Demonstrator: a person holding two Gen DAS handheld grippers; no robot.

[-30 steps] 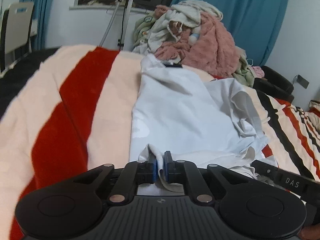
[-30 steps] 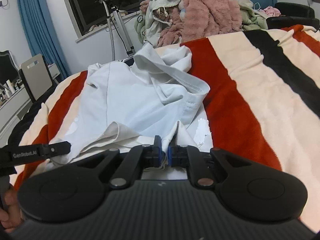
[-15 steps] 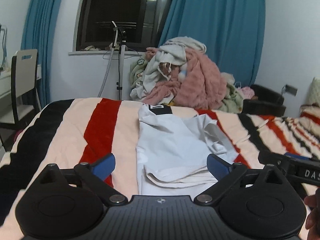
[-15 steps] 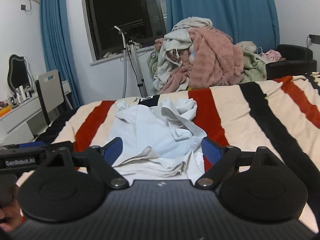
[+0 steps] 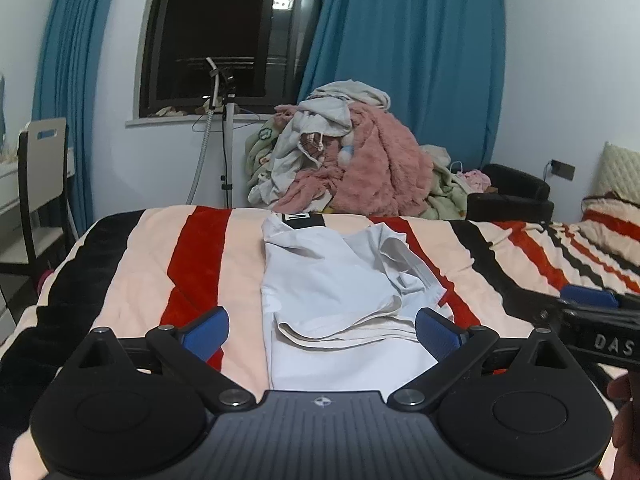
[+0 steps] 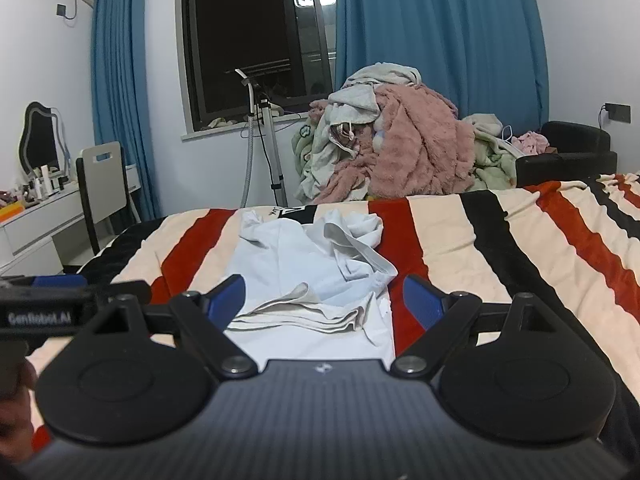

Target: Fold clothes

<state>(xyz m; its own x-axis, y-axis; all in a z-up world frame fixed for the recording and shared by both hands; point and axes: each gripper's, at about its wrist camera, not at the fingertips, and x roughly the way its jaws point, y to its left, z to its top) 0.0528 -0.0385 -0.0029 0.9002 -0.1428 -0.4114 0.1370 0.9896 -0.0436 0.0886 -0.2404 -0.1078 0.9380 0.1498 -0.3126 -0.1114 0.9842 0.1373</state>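
Observation:
A pale blue-white garment (image 5: 336, 292) lies loosely folded on the striped bed, its near hem doubled over and a crumpled sleeve bunched at its right. My left gripper (image 5: 322, 334) hangs open above the garment's near edge with nothing between its blue pads. In the right wrist view the same garment (image 6: 296, 276) lies ahead, and my right gripper (image 6: 324, 300) is open over its near edge, holding nothing. The other gripper shows at the edge of each view, the right gripper (image 5: 592, 320) and the left gripper (image 6: 60, 300).
The striped blanket (image 5: 168, 272) in cream, red and black covers the bed. A heap of pink and pale clothes (image 5: 352, 168) sits beyond the far edge. A garment steamer stand (image 5: 226, 148) is by the window, a chair (image 5: 40, 184) at left and a black armchair (image 6: 568, 152) at right.
Both grippers were shut on the garment's near hem one second ago. They have let go, opened wide, and pulled back and up from the bed. The garment now lies still.

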